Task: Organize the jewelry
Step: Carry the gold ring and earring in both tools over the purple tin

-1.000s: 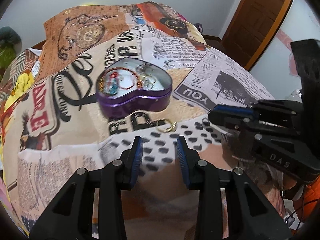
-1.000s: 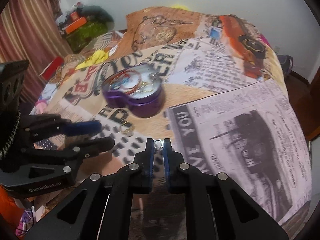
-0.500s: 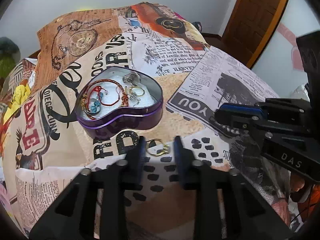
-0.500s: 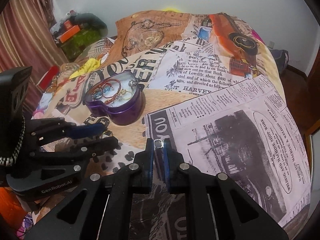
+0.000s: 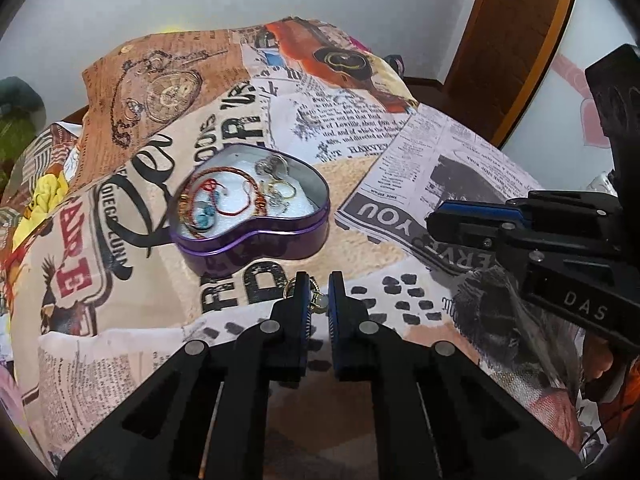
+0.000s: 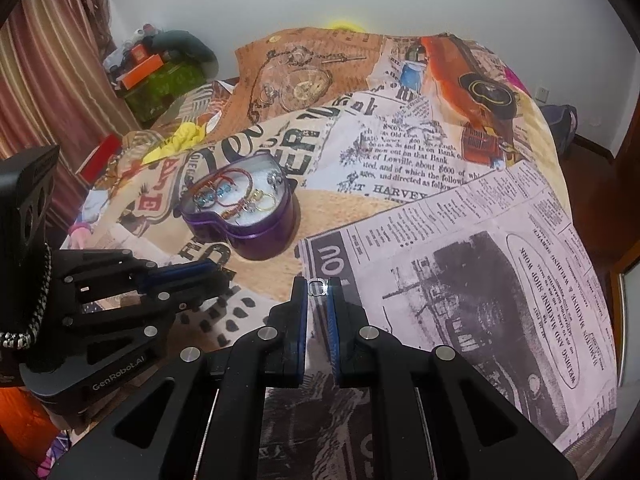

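Observation:
A purple heart-shaped tin [image 5: 256, 240] sits open on the printed bedspread, holding bracelets, rings and earrings on white foam; it also shows in the right wrist view [image 6: 256, 236]. My left gripper [image 5: 318, 300] is shut on a gold ring [image 5: 316, 300] with a pale stone, just in front of the tin. My right gripper [image 6: 318, 286] is shut on a small silver ring [image 6: 317, 284] and held to the right of the tin. The right gripper [image 5: 480, 220] shows at the right of the left wrist view; the left gripper [image 6: 192, 276] shows at the left of the right wrist view.
The bed is covered with a newspaper-print spread [image 6: 460, 240]. Clutter, a green box [image 6: 160, 88] and a yellow cloth [image 6: 180, 140] lie at the far left by striped curtains. A wooden door [image 5: 520, 40] stands at the right.
My left gripper moved forward and closed on the gold ring lying in front of the tin. My right gripper drew back to the right, still holding the silver ring.

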Tool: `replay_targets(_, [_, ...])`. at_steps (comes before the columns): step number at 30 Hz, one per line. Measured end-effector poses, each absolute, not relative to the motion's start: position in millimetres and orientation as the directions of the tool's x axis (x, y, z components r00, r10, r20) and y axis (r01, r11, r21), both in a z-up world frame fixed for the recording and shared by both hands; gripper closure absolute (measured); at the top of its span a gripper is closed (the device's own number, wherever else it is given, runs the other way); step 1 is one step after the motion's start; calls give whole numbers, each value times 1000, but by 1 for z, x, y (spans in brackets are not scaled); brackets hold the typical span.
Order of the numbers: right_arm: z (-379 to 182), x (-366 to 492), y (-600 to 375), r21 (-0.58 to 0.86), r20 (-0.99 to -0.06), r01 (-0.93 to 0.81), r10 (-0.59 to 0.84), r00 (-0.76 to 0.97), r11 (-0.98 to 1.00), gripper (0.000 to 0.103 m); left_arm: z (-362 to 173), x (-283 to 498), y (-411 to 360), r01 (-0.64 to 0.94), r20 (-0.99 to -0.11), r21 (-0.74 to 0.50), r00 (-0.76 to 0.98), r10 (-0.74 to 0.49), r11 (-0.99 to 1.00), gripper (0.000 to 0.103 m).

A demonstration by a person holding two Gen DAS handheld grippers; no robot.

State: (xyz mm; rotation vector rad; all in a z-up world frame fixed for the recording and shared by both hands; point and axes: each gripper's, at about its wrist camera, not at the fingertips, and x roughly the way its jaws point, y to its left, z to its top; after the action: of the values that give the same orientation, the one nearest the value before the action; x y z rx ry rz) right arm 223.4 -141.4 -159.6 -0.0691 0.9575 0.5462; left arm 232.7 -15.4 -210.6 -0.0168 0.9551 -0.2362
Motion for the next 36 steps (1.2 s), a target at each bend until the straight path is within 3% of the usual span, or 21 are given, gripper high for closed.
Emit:
replay_targets(21, [-123, 231, -104, 184, -725, -528, 477, 497, 829, 95, -156, 228, 37, 100, -695, -129, 700, -162, 987, 96])
replay_targets(36, [-142, 253, -79, 195, -747, -548, 485, 454, 813, 95, -173, 256, 46, 102, -707, -159, 683, -185, 982, 96])
